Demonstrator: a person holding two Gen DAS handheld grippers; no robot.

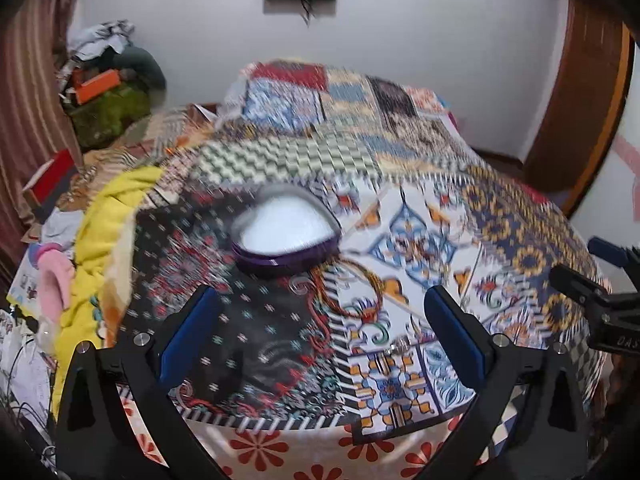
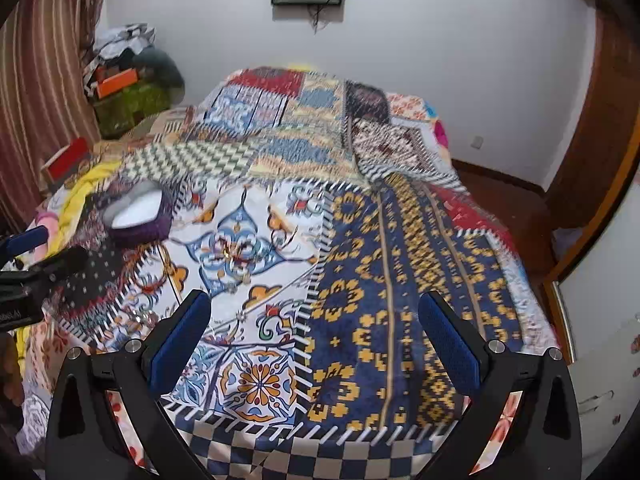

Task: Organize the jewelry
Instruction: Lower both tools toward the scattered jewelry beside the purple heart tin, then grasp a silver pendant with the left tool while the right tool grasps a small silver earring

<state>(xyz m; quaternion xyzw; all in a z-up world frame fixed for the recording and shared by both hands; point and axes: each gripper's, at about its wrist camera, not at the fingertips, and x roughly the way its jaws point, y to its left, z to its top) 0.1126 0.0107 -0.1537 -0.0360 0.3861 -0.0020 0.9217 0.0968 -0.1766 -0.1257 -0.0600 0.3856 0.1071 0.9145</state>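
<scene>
Box (image 1: 286, 232) dead ahead of left gripper (image 1: 320, 328), necklace (image 1: 352, 292) between; right gripper (image 2: 314, 328) farther. Both wide, empty.

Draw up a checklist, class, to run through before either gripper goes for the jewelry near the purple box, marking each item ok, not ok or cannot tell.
1. Left gripper empty, jaws wide apart: ok.
2. Right gripper empty, jaws wide apart: ok.
3. Purple box open, white lining showing: ok.
4. Box free of jewelry: cannot tell, the picture is blurred.
5. Necklace in view, lying on the bedspread just in front of the box: ok.
6. Necklace free of tangles: cannot tell, too blurred.
</scene>
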